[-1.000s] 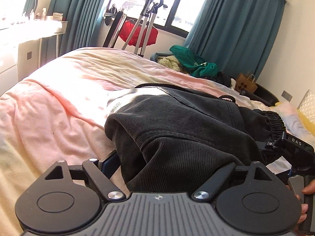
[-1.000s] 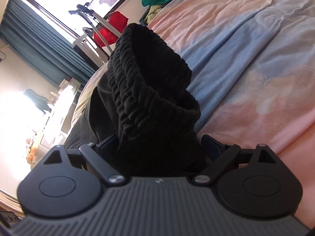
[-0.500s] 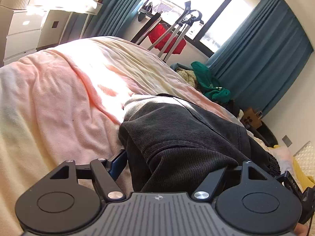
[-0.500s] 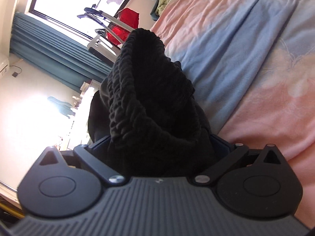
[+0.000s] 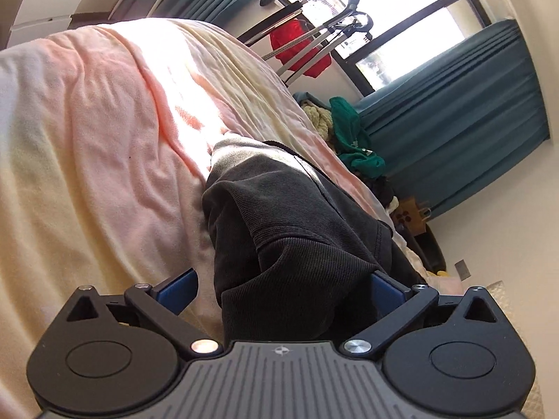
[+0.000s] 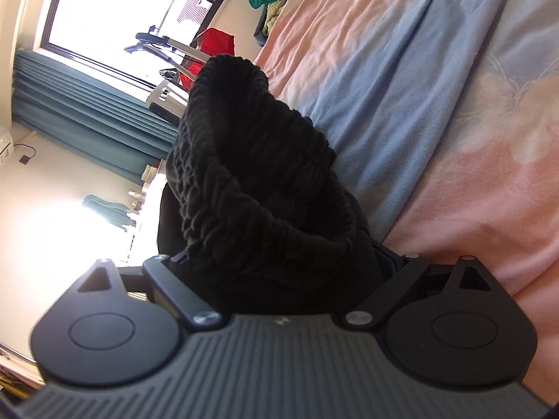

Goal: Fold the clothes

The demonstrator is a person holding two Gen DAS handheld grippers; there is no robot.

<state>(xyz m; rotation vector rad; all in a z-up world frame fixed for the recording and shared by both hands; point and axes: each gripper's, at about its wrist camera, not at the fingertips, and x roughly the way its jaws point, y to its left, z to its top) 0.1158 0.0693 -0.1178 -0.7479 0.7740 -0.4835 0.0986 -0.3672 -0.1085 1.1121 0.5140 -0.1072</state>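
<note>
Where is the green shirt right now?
In the left wrist view the green shirt lies crumpled past the far side of the bed, beside a yellowish knit, in front of the teal curtain.

Dark corduroy garment (image 5: 297,244) on pink bedspread (image 5: 104,174), between left gripper's (image 5: 279,286) just-widened jaws.

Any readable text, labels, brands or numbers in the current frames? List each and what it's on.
None readable.
Brown paper bag by the wall: dark printed mark, too small to read.
Green garment on the pile: pale print, too blurred to read.
Left gripper and right gripper bodies: only a small round emblem, no letters.
</note>
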